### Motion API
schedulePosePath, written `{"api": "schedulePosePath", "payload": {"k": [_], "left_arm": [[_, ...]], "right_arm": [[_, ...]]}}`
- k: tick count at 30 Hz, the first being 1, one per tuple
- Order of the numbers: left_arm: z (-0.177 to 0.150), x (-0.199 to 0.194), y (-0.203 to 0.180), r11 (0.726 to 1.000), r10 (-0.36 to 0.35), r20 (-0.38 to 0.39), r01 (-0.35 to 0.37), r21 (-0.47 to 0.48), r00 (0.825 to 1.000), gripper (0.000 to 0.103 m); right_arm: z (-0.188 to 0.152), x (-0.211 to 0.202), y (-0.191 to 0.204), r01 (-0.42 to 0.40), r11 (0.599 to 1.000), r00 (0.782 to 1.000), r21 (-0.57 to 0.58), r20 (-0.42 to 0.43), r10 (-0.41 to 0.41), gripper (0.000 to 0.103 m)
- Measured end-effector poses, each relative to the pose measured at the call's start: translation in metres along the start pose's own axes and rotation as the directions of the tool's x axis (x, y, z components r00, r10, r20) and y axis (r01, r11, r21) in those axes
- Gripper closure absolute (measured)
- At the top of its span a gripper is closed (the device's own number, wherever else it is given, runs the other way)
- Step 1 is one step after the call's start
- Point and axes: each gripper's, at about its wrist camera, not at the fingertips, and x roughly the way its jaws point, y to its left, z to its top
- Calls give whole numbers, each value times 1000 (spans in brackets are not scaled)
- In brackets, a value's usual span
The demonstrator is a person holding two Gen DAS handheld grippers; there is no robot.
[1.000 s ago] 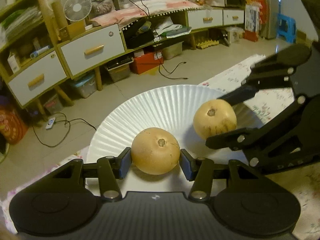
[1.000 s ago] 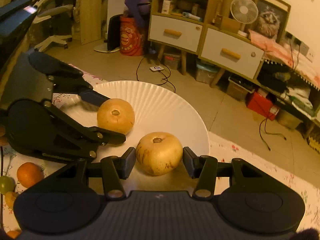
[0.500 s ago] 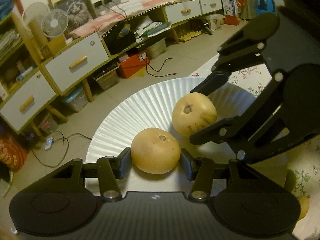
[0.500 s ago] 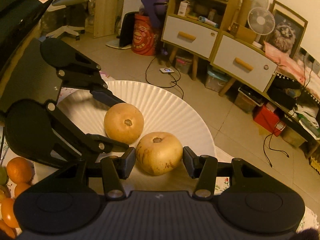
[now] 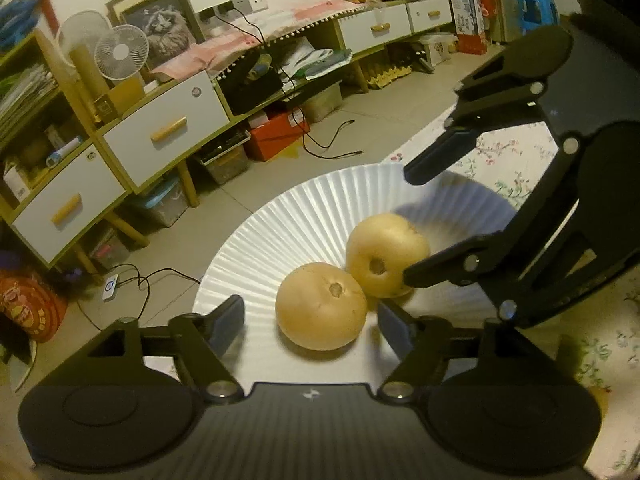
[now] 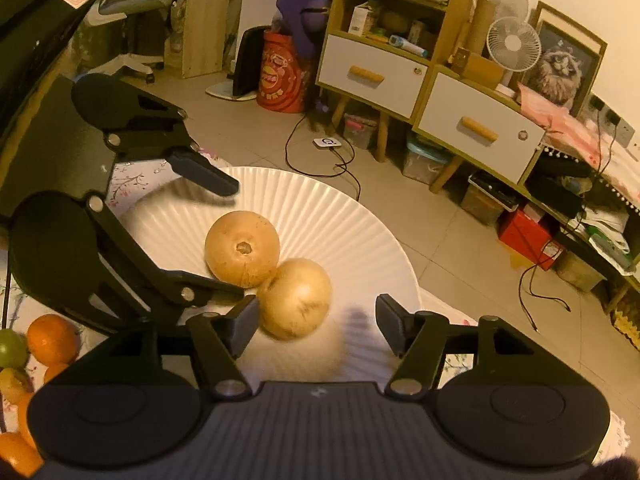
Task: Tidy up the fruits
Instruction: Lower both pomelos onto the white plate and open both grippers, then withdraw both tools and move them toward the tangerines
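Two tan round pears lie side by side, touching, on a white fluted paper plate [image 5: 280, 232]. In the left wrist view, one pear [image 5: 321, 306] sits between the open fingers of my left gripper [image 5: 308, 322], untouched by either pad. The second pear [image 5: 386, 254] lies just beyond, between the fingers of my right gripper [image 5: 416, 224]. In the right wrist view my right gripper [image 6: 316, 320] is open; its pear [image 6: 296, 298] rests near the left finger, beside the other pear [image 6: 242, 248]. The plate [image 6: 352, 224] also shows there.
Several oranges [image 6: 52, 338] and a green fruit [image 6: 10, 348] lie on the floral tablecloth [image 5: 500, 152] at the left of the right wrist view. The plate sits near the table edge; beyond is floor, cables and white-drawered cabinets [image 5: 168, 132].
Both grippers have opened and let go of their pears. The pears now rest on the plate, touching each other.
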Motion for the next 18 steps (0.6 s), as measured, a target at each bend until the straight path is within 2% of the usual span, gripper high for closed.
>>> {"api": "schedulePosePath", "payload": {"k": [4, 7, 18], "left_arm": [[0, -14, 0, 1000, 17, 4, -17, -22, 1000, 31], [1, -25, -1, 998, 21, 4, -21, -57, 1000, 28], [-8, -66, -4, 978, 61, -49, -70, -198, 997, 19]], "right_arm": [[0, -13, 1, 13, 1000, 1000, 14, 4, -13, 41], [0, -25, 2, 7, 999, 1000, 44, 14, -8, 35], [-3, -69, 13, -3, 993, 999, 119, 41, -2, 25]]}}
